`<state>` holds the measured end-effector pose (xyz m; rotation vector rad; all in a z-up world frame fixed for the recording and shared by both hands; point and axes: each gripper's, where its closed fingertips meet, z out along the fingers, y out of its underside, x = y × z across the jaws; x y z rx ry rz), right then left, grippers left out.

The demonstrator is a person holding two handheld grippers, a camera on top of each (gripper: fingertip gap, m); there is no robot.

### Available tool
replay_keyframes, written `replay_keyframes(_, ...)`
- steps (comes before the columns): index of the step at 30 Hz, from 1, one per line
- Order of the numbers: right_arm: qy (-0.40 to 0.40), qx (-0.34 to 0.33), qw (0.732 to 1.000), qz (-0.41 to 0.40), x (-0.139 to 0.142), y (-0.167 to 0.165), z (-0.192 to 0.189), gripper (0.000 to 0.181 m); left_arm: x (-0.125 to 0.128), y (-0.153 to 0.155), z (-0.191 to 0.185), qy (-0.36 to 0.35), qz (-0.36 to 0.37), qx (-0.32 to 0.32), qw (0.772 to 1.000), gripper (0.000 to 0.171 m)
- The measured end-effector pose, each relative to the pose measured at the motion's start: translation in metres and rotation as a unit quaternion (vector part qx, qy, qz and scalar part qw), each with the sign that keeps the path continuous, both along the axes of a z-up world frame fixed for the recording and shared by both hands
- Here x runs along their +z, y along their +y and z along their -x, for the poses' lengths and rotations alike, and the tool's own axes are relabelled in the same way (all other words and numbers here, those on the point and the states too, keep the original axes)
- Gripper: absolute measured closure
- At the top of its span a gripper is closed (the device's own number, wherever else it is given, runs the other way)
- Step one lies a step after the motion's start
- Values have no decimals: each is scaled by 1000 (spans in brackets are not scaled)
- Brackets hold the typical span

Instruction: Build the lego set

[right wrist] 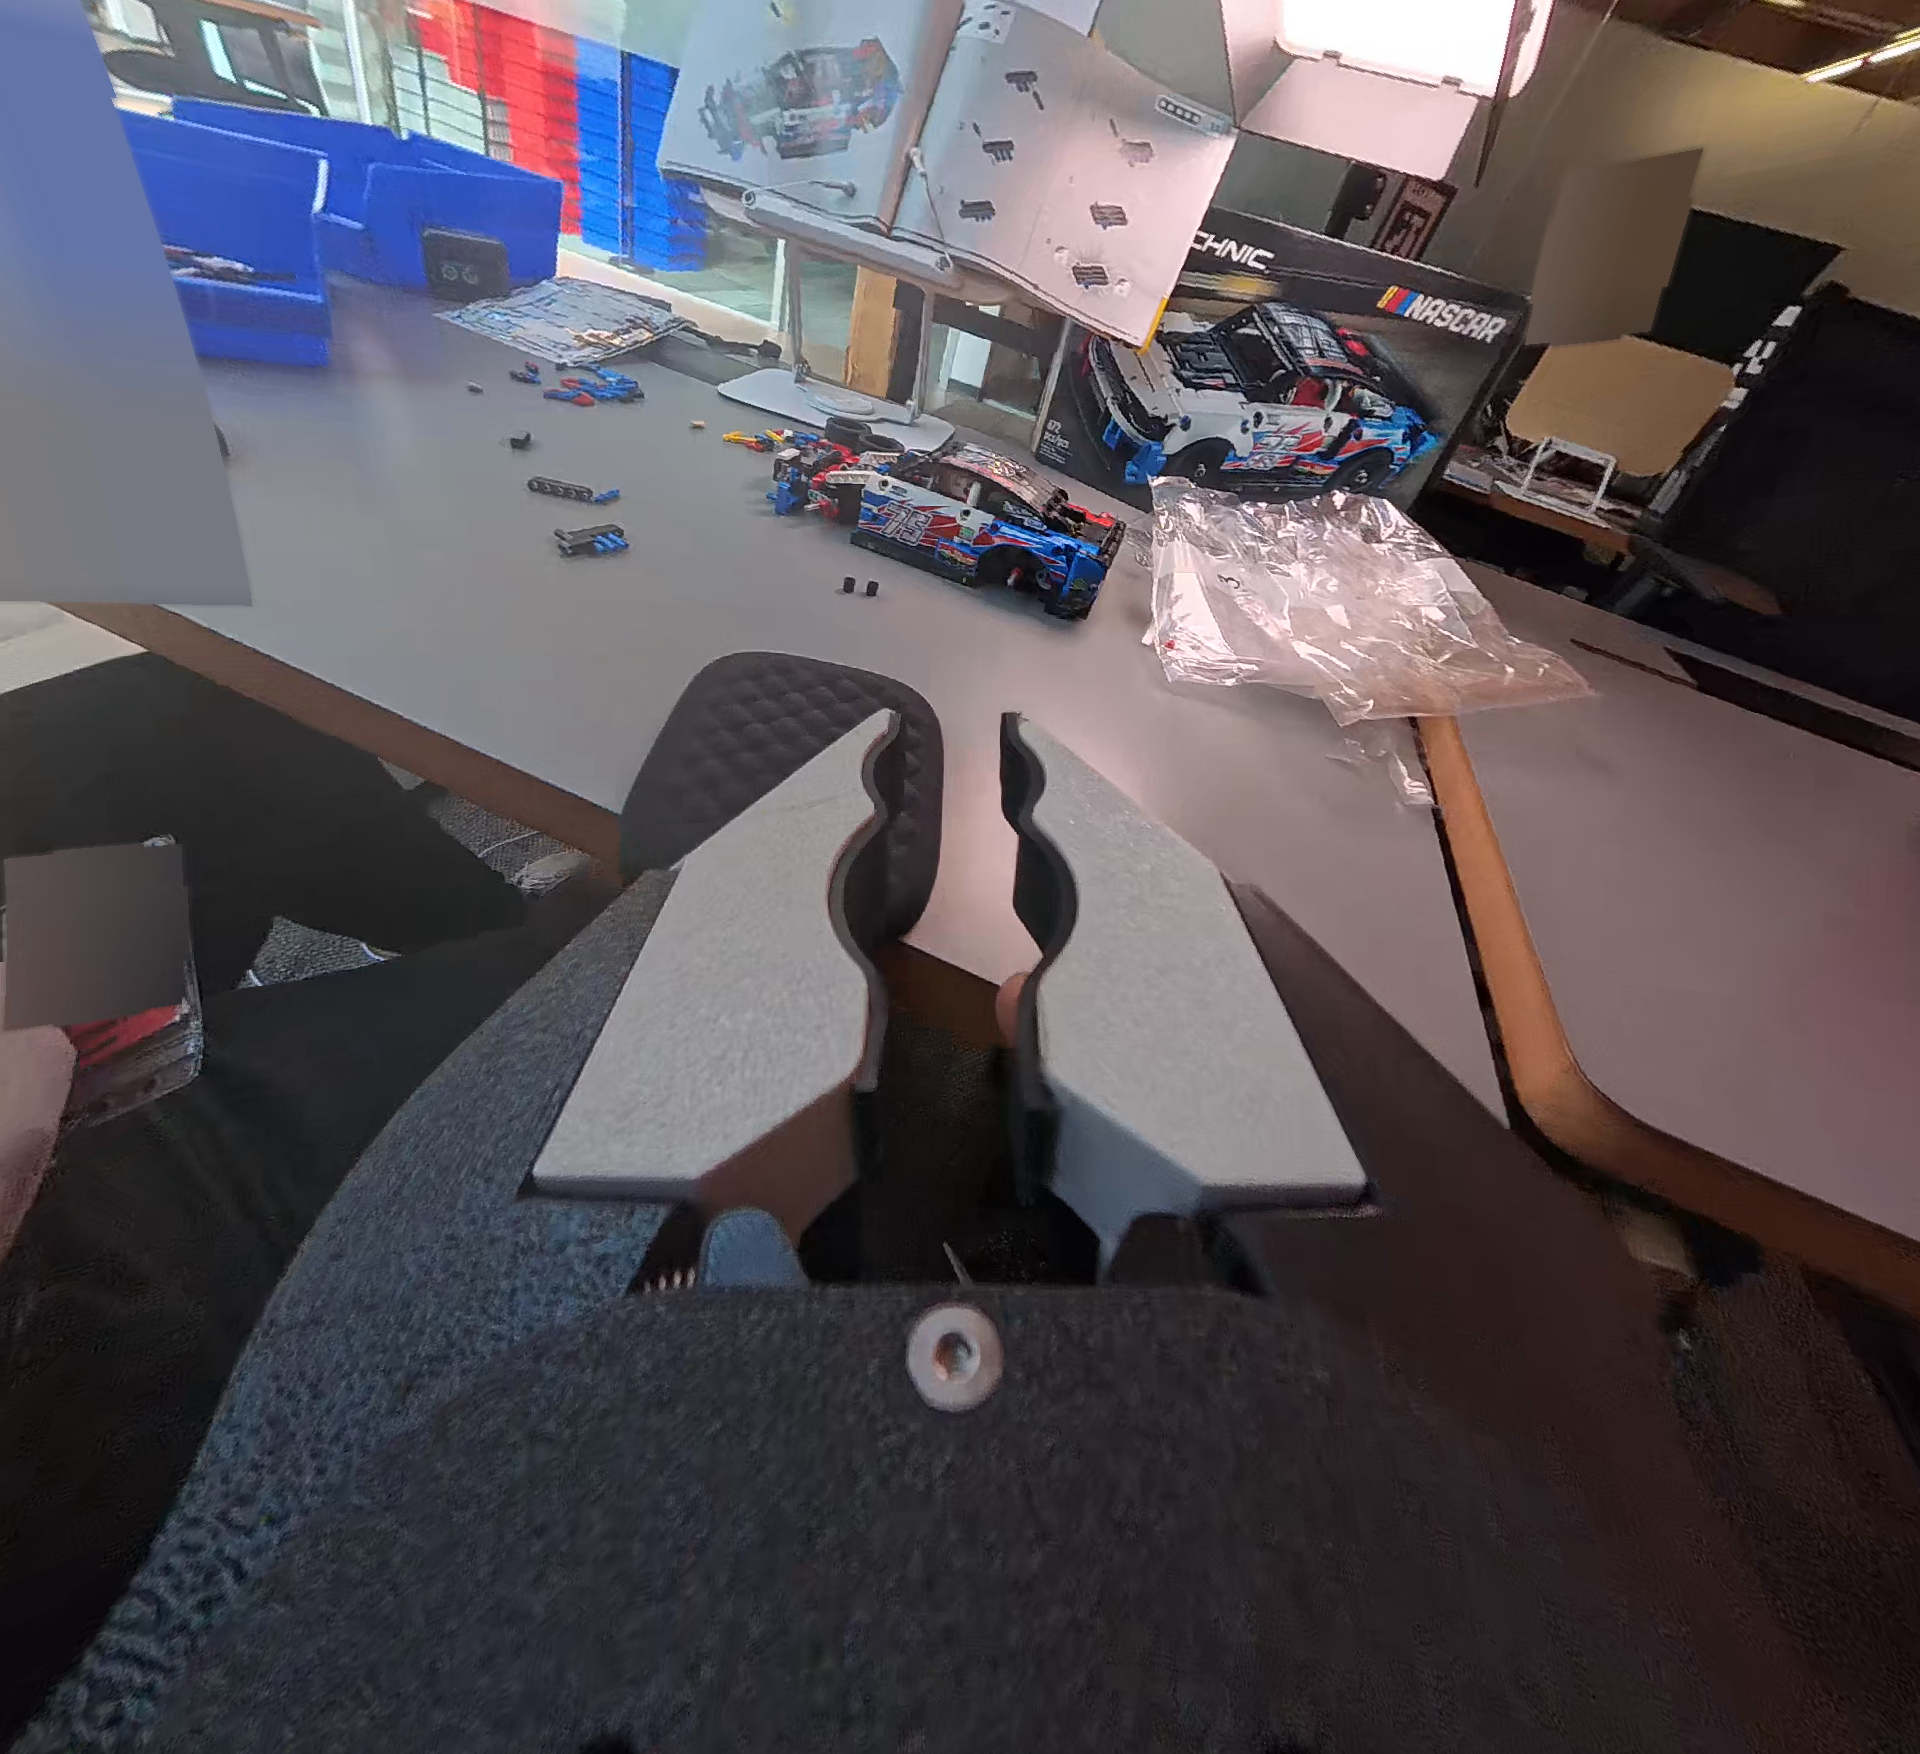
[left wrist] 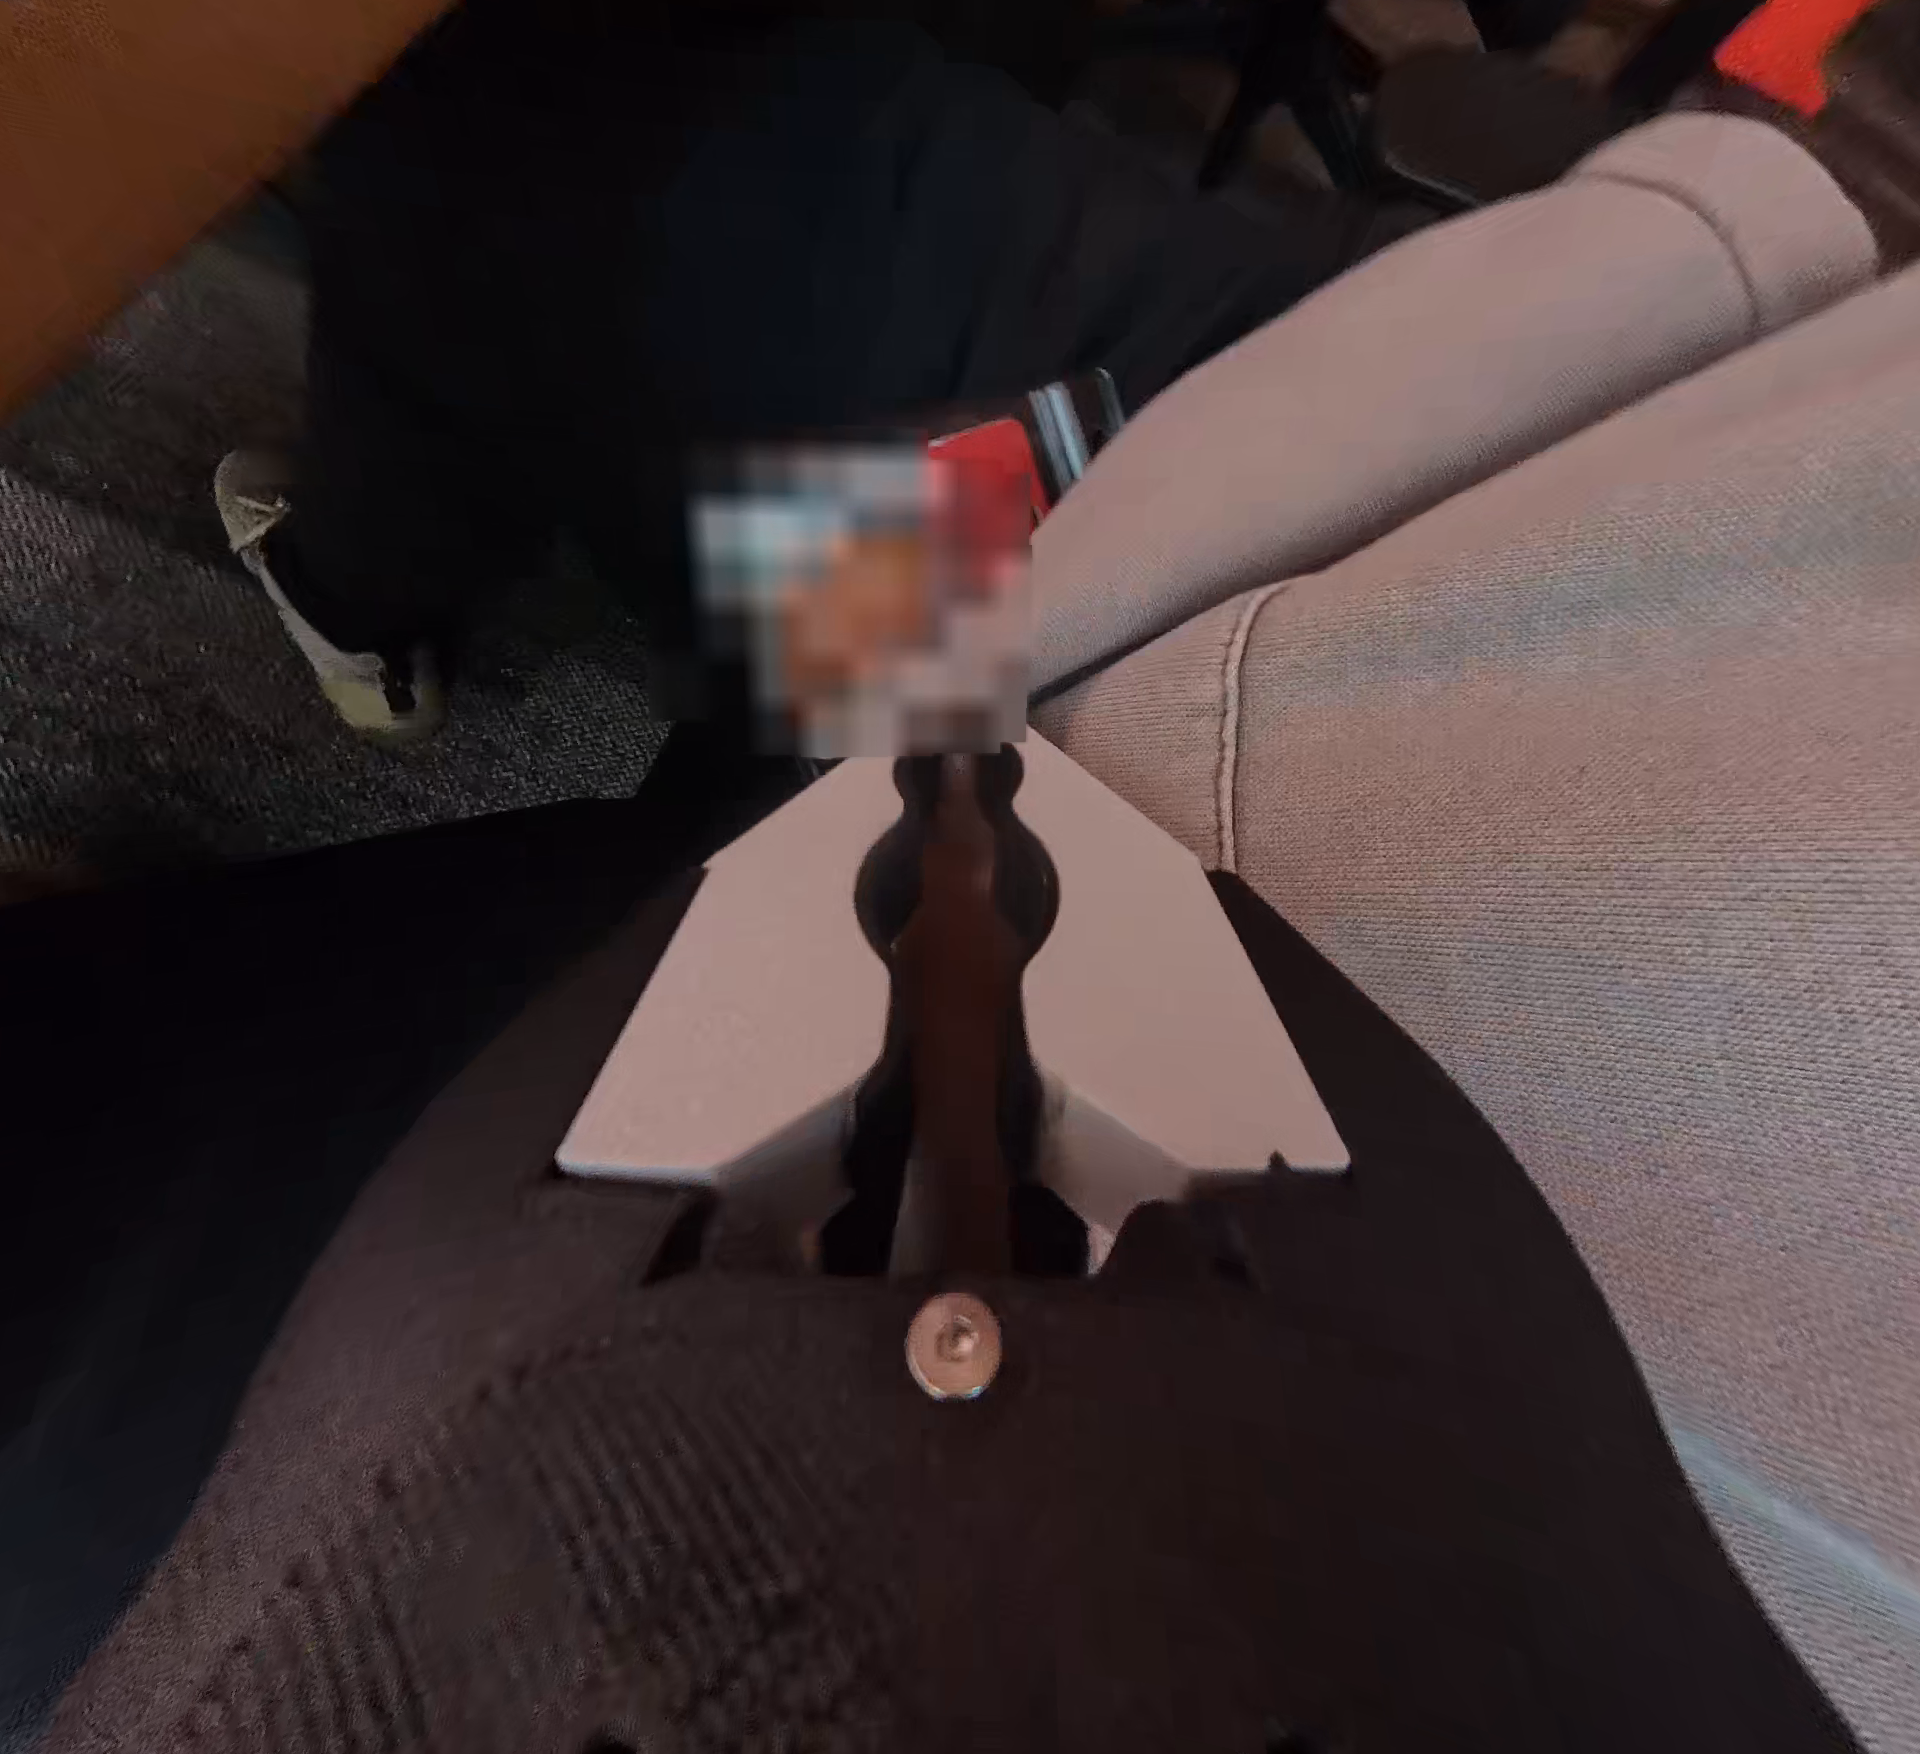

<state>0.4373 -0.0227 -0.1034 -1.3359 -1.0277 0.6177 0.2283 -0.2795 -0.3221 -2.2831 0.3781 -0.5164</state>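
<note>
The partly built blue, red and white lego car (right wrist: 966,520) stands on the grey table (right wrist: 436,582), well beyond my right gripper (right wrist: 951,728). That gripper is open and empty, hovering over the table's front edge. Loose lego pieces (right wrist: 587,385) lie scattered left of the car, with two small black pieces (right wrist: 860,586) just in front of it. My left gripper (left wrist: 956,769) is below the table, pointing at the floor beside a person's grey-clad leg (left wrist: 1455,665). Its jaws are closed together and I see no lego piece in them.
An open instruction booklet (right wrist: 935,135) sits on a stand behind the car, with the set's box (right wrist: 1299,374) to its right. Crumpled clear plastic bags (right wrist: 1330,592) lie right of the car. Blue bins (right wrist: 312,229) stand at the back left. Dark carpet (left wrist: 156,665) and a shoe (left wrist: 312,603) show under the table.
</note>
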Motion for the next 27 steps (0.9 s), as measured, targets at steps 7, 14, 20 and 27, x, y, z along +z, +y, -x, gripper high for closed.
replay_keyframes(7,37,-12,999,27,-20,13,-28,166,19,14,-20,11,-48,-49,998,158)
replay_keyframes(14,59,6,995,82,-56,23,-32,165,105,38,37,-6,-224,115,968,130)
replay_keyframes(20,72,40,990,115,-59,24,-7,164,126,51,72,36,-290,182,939,132)
replay_keyframes(27,25,97,989,112,-60,9,67,164,138,70,109,28,-314,223,922,134)
